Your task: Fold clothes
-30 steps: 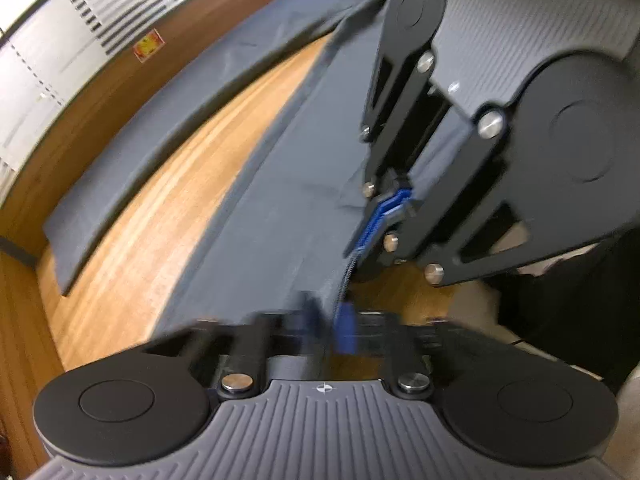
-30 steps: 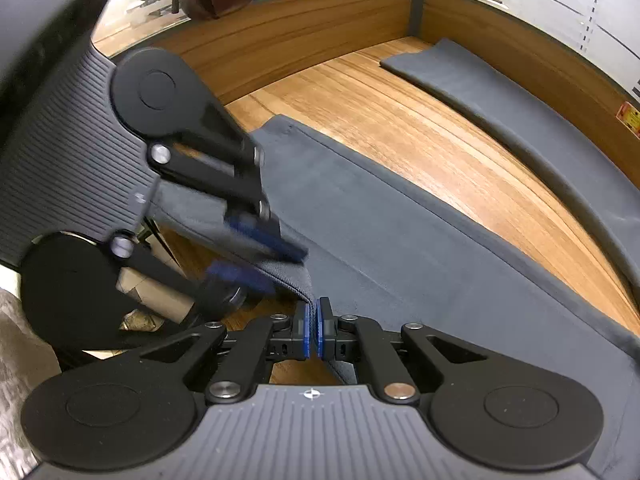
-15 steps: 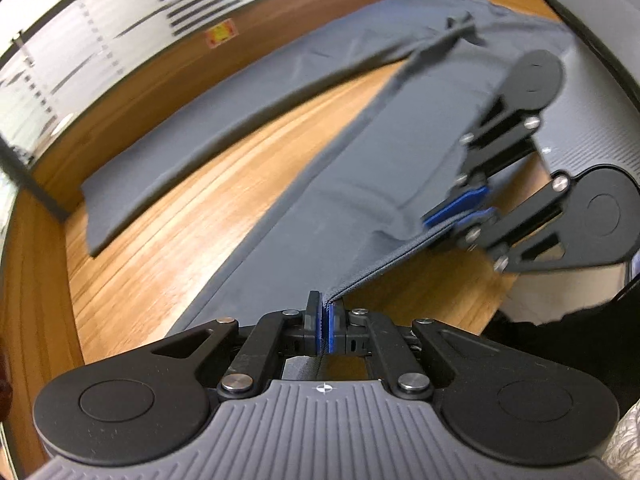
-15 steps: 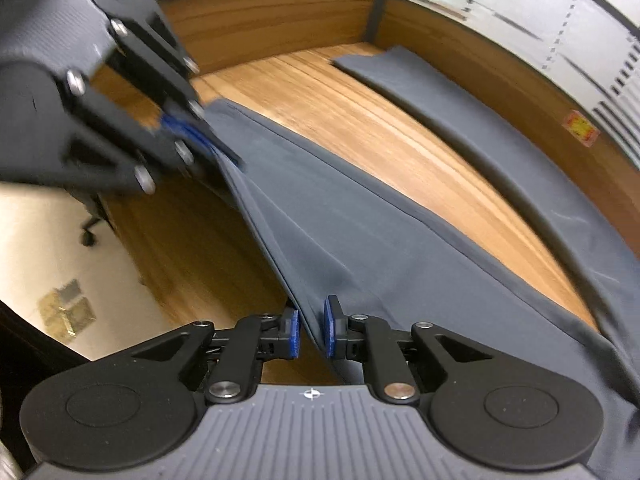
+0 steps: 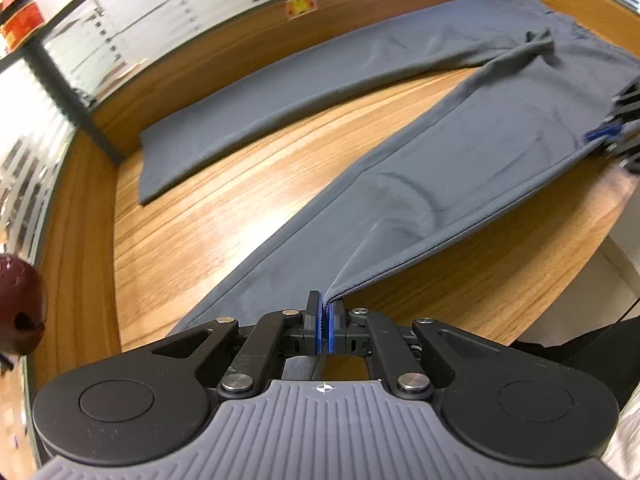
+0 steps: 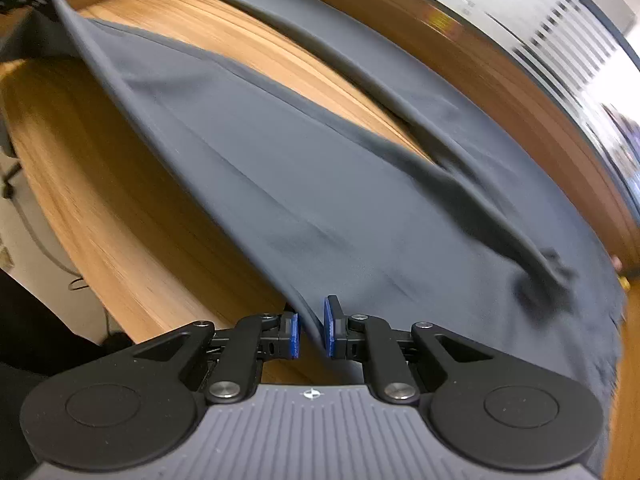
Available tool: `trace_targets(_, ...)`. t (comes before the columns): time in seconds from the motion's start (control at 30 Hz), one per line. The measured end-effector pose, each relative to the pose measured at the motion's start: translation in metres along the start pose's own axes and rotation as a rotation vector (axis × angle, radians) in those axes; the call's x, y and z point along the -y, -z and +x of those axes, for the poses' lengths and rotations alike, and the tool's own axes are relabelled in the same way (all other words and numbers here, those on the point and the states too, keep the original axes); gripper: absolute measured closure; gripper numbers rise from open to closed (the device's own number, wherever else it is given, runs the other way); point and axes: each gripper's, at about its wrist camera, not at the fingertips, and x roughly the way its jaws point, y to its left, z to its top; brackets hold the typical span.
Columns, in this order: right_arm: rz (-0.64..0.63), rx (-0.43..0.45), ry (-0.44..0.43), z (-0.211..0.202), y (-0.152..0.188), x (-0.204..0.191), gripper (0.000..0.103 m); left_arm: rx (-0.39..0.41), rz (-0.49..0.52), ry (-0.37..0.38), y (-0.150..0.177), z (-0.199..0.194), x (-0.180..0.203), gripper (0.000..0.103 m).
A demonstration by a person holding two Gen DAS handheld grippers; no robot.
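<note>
Grey trousers (image 5: 460, 168) lie spread on the wooden table (image 5: 224, 216), legs splayed toward 10 o'clock. The left gripper (image 5: 325, 322) pinches the near leg's outer edge; the right gripper (image 6: 311, 332) straddles that seam farther along, its pads standing narrowly apart. Judged step: tensioning the near leg for a lengthwise fold; next, the right must close. Only the left view shows the far leg's hem; only the right view shows the parted pads.

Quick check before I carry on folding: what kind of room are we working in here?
Probably an office or meeting room. The trousers lie on a wide wooden table, and behind it runs a glass partition with frosted stripes in a dark frame, with a small sticker on it.
</note>
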Motion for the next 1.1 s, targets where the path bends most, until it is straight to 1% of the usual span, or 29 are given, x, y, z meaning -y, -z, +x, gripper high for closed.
trace_targets(0.17, 0.031, -0.047, 0.102, 0.000, 0.051, 0.053, 0.090, -0.051, -0.035, -0.051, -0.003, -0.001, 0.007, 0.099)
trace_targets(0.37, 0.056, -0.112, 0.180, 0.005, 0.107, 0.106, 0.090, -0.104, -0.080, -0.098, -0.002, 0.003, 0.010, 0.099)
trace_targets(0.53, 0.076, -0.155, 0.239, 0.013, 0.146, 0.146, 0.090, -0.122, -0.131, -0.131, -0.002, 0.005, 0.009, 0.099)
trace_targets(0.6, 0.063, -0.166, 0.248, 0.013, 0.159, 0.157, 0.089, -0.132, -0.148, -0.138, -0.003, 0.007, 0.009, 0.099)
trace_targets(0.67, 0.035, -0.170, 0.246, 0.012, 0.165, 0.164, 0.085, -0.146, -0.160, -0.149, -0.005, 0.011, 0.009, 0.099)
trace_targets(0.77, -0.006, -0.176, 0.243, 0.010, 0.176, 0.174, 0.083, -0.165, -0.149, -0.172, -0.007, 0.017, 0.011, 0.098)
trace_targets(0.93, -0.073, -0.186, 0.237, 0.005, 0.192, 0.191, 0.086, -0.210, -0.168, -0.182, -0.002, 0.027, 0.007, 0.098)
trace_targets(1.1, -0.145, -0.209, 0.200, 0.001, 0.206, 0.214, 0.086, -0.254, -0.160, -0.190, 0.001, 0.032, 0.008, 0.098)
